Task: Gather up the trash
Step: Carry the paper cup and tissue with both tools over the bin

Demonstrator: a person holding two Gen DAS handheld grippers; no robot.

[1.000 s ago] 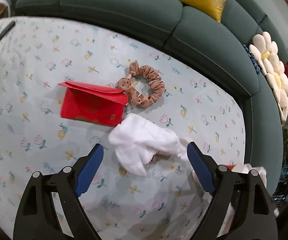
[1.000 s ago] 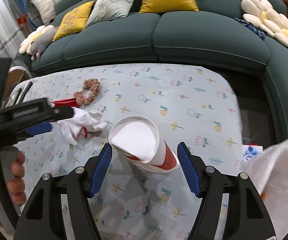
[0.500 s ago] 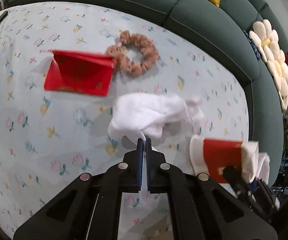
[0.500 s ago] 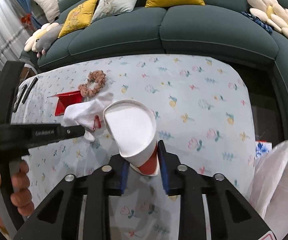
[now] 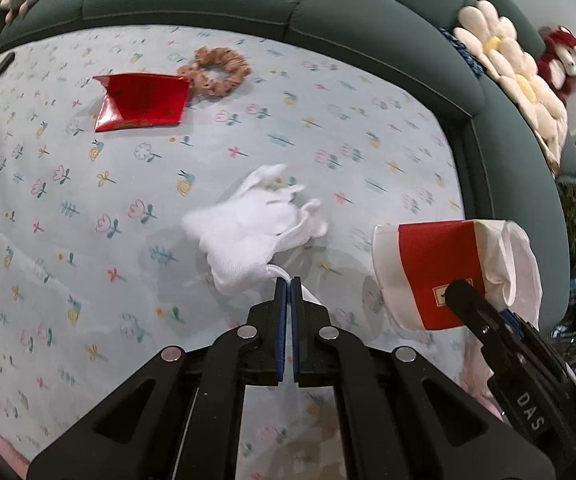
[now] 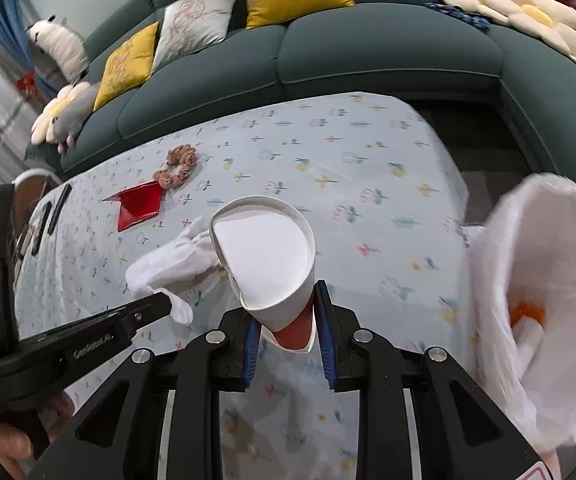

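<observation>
My left gripper [image 5: 288,286] is shut on the edge of a crumpled white glove [image 5: 247,232], which hangs over the flowered tablecloth [image 5: 87,200]. In the right wrist view the left gripper [image 6: 161,308] pinches the same glove [image 6: 167,264]. My right gripper [image 6: 288,336] is shut on the base of a red and white paper cup [image 6: 263,256], squeezed and tipped mouth-forward. In the left wrist view the cup [image 5: 428,268] shows to the right, in front of a white trash bag [image 5: 516,264].
A red envelope [image 5: 143,102] and a tan scrunchie [image 5: 217,72] lie at the far left of the table. The open white bag [image 6: 536,280] hangs off the table's right edge with something orange inside. A green sofa [image 6: 368,52] wraps the far side. Black flat items [image 6: 57,208] lie at left.
Both grippers went from open to shut, the left on the glove, the right on the cup. Both then moved right, carrying the glove away from the red envelope and the cup toward the bag.
</observation>
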